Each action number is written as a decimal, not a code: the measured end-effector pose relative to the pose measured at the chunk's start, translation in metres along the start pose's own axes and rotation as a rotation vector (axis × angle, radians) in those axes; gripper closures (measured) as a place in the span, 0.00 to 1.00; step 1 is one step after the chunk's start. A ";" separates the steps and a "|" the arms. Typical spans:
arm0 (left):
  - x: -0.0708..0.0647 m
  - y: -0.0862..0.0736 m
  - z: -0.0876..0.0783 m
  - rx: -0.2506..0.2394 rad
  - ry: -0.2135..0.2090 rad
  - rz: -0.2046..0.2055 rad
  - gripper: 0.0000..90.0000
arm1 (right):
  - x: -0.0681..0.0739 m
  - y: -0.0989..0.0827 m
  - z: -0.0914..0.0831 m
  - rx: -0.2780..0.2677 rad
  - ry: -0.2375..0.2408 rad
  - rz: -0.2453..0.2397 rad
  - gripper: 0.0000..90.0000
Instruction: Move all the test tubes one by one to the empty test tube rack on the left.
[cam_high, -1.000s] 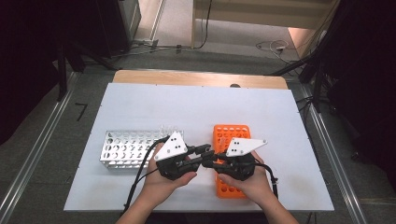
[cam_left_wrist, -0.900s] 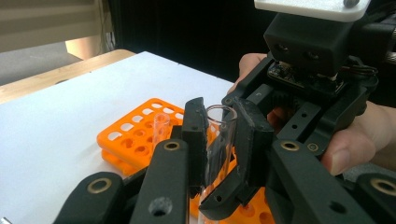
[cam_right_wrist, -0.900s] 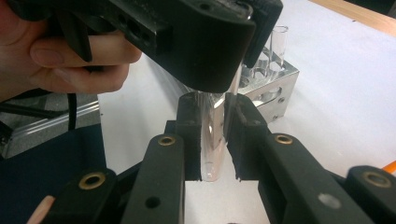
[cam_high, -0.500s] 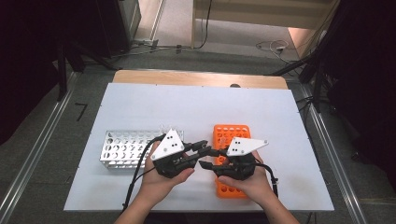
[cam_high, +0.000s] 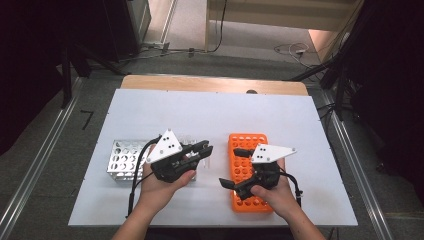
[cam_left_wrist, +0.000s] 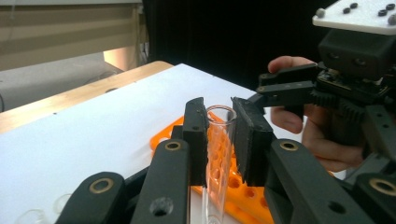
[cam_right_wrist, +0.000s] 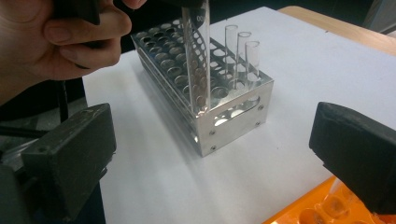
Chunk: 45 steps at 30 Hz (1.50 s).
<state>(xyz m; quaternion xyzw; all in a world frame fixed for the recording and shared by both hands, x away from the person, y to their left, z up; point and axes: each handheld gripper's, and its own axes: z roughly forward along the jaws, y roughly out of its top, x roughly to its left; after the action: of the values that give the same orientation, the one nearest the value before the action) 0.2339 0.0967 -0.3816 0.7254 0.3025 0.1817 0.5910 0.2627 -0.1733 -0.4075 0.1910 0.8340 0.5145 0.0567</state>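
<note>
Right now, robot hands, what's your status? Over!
Left gripper shut on a clear test tube. Right gripper jaws just opened wide, nothing between them, over the orange rack. Metal rack beside the tube.

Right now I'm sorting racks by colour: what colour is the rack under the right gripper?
Orange rack, clearest in the high view.

Test tube (cam_left_wrist: 218, 154): clear glass, empty, open mouth up; it is standing nearly upright, pinched near its top between two black pads, its lower end hanging over the metal rack's near corner.
Metal rack (cam_high: 121, 159): silver, perforated with round holes; it is lying on the white table at the left, carrying three clear tubes (cam_right_wrist: 238, 55) upright at one end.
Orange rack (cam_high: 246, 151): plastic grid of wells; it is lying lengthwise at the right.
</note>
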 end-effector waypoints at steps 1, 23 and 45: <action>0.002 0.001 -0.001 -0.003 0.005 0.001 0.83 | -0.001 0.000 -0.001 0.000 -0.005 0.000 0.00; 0.044 0.013 -0.024 -0.059 0.132 -0.023 0.83 | -0.026 -0.025 -0.033 -0.003 -0.089 0.042 0.00; 0.086 -0.003 -0.039 -0.067 0.282 -0.083 0.83 | -0.056 -0.047 -0.065 -0.032 -0.172 0.104 0.00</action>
<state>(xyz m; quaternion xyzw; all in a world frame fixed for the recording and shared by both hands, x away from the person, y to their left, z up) 0.2734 0.1819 -0.3836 0.6594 0.4061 0.2673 0.5734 0.2832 -0.2678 -0.4241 0.2768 0.8065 0.5118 0.1044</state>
